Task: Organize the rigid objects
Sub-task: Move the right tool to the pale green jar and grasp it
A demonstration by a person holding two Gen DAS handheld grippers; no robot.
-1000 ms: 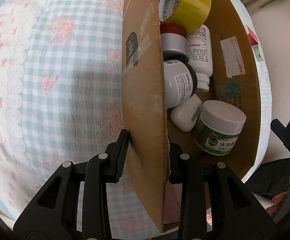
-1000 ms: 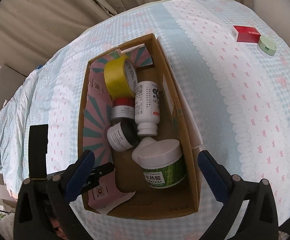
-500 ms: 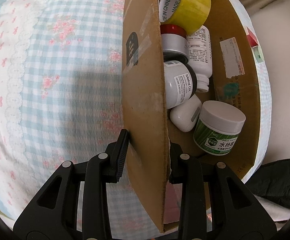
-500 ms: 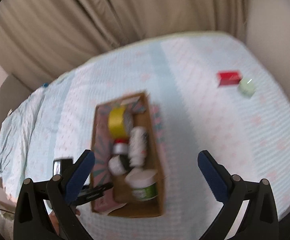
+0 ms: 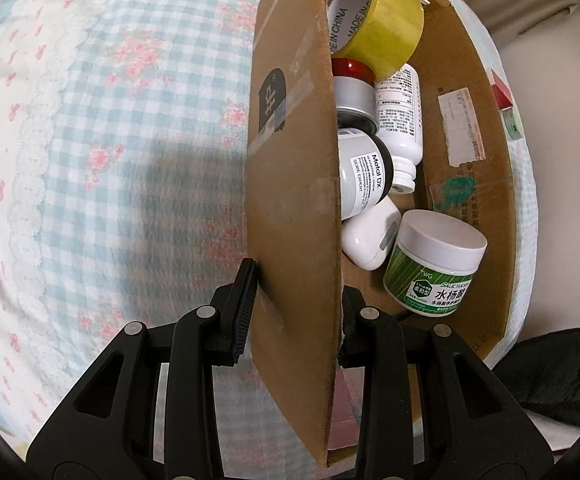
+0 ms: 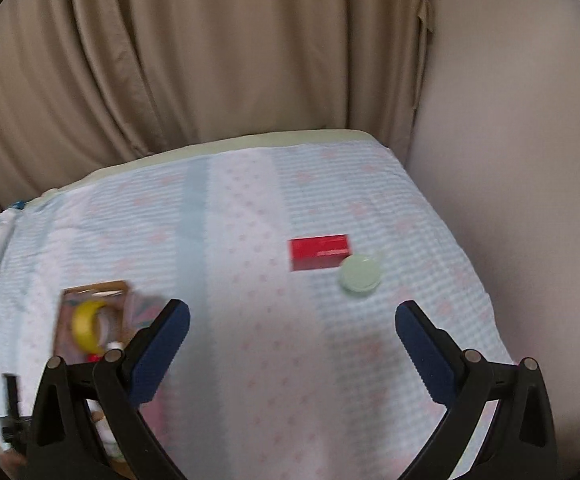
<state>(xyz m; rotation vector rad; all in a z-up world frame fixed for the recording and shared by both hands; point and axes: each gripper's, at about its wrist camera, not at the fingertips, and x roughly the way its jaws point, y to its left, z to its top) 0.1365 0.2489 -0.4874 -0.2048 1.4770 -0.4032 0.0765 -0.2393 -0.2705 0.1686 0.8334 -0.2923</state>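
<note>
Cardboard box point(image 5: 469, 184) sits on the checked blue-and-pink bedspread point(image 5: 110, 140), near its edge. Inside it: yellow tape roll point(image 5: 377, 32) on edge at the far end, a red-capped can point(image 5: 349, 80) below it, a white pill bottle point(image 5: 401, 120) lying on its side, a black-and-white jar point(image 5: 363, 176) labelled Metal Dx, a white earbud case point(image 5: 373, 240), and a green jar point(image 5: 433, 268) with a white lid, upright at the near end. Left gripper point(image 5: 295, 304) is clamped on the box's near side wall — one pad outside, one inside, cardboard pinched between.

Outward on the bedspread, well apart from the box: a red box point(image 6: 319, 251) and a pale green round tin point(image 6: 359, 273), touching or just beside each other (blurred, can't tell which). Right gripper point(image 6: 291, 328) hangs above the bed facing them, jaws wide apart, nothing between them. Beige curtain point(image 6: 210, 60) behind the bed; plain wall at the right.
</note>
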